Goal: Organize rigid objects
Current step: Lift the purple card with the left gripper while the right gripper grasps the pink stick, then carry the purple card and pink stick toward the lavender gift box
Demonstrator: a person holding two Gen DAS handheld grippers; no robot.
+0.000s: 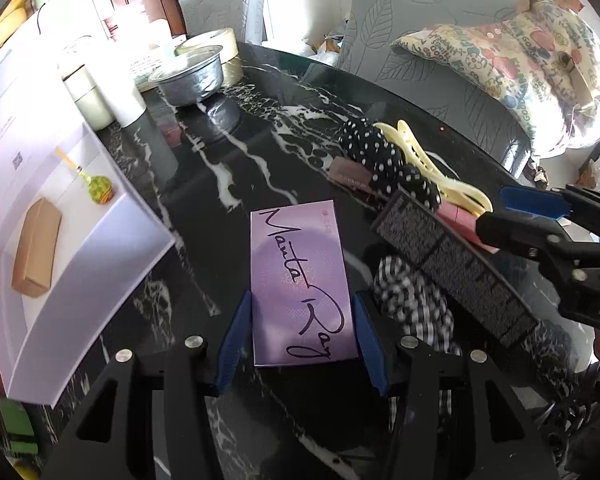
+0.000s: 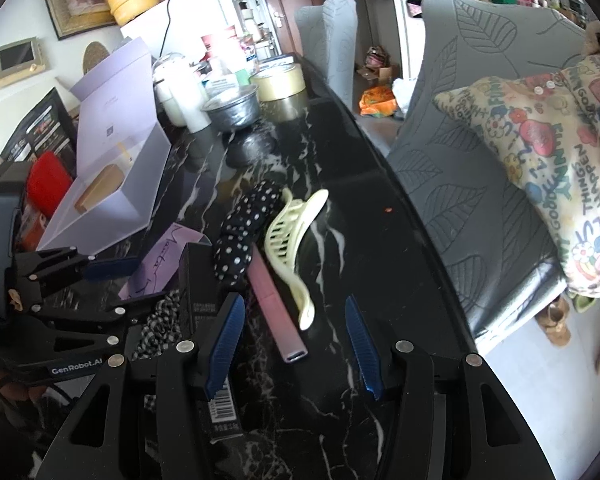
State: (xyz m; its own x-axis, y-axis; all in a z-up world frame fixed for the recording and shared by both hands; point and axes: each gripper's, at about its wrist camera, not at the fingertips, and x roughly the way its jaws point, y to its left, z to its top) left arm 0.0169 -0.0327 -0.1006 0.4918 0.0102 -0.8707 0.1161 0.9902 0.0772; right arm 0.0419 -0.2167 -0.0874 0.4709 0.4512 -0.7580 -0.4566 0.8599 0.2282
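Observation:
My left gripper (image 1: 300, 344) is open, its blue pads on either side of a purple "Manta Ray" box (image 1: 300, 284) lying flat on the black marble table (image 1: 228, 152); I cannot tell whether they touch it. My right gripper (image 2: 296, 344) is open over a pink tube (image 2: 276, 312) and a cream hair claw (image 2: 292, 248). It also shows in the left wrist view (image 1: 512, 210). A black glitter box (image 1: 456, 268) lies beside the left gripper. An open lilac gift box (image 1: 60, 216) at the left holds a brown box (image 1: 36, 252) and a small green charm (image 1: 98, 190).
A polka-dot scrunchie (image 2: 244, 232) and a checked scrunchie (image 1: 412, 300) lie among the items. A foil bowl (image 1: 192, 76), white cups (image 1: 100, 96) and a tape roll (image 2: 280, 80) stand at the far end. Grey chairs (image 2: 460, 152) with a printed cushion (image 2: 548, 160) line the right edge.

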